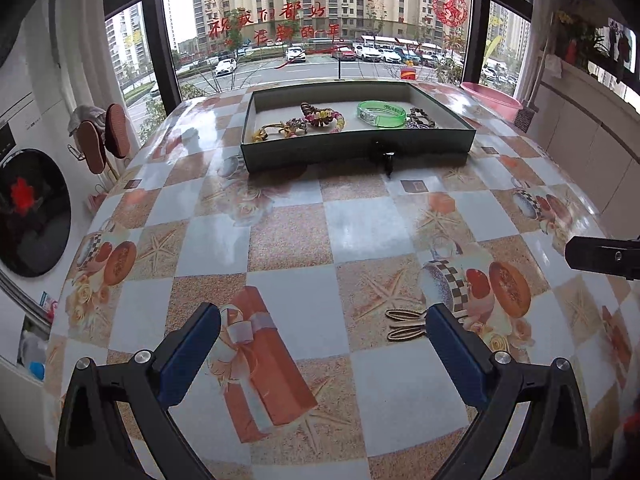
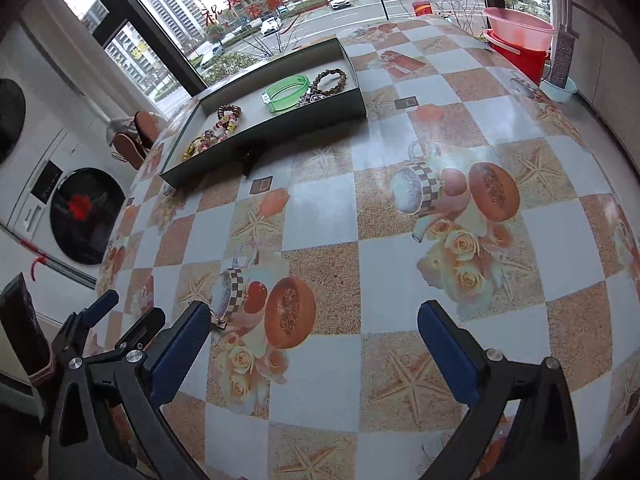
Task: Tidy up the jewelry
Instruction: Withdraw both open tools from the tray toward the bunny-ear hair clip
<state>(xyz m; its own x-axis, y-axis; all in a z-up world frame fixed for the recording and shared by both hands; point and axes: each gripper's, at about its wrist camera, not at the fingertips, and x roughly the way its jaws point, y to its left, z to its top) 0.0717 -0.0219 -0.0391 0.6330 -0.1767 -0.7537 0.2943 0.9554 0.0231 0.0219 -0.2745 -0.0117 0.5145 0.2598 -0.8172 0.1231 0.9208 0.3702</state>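
Note:
A dark green tray stands at the far side of the table and holds a green bangle, a colourful beaded bracelet, a yellow piece and a dark bead bracelet. A small black object sits against the tray's front wall. My left gripper hangs open over the tablecloth with nothing between its pads. A striped hair clip lies just inside its right finger. My right gripper is open and empty too. The tray and bangle lie far ahead on its left.
A patterned checked cloth covers the table. A pink basin on a red bucket stands past the far right corner. Washing machines line the left wall and slippers hang beside the window. The left gripper shows at the right view's lower left.

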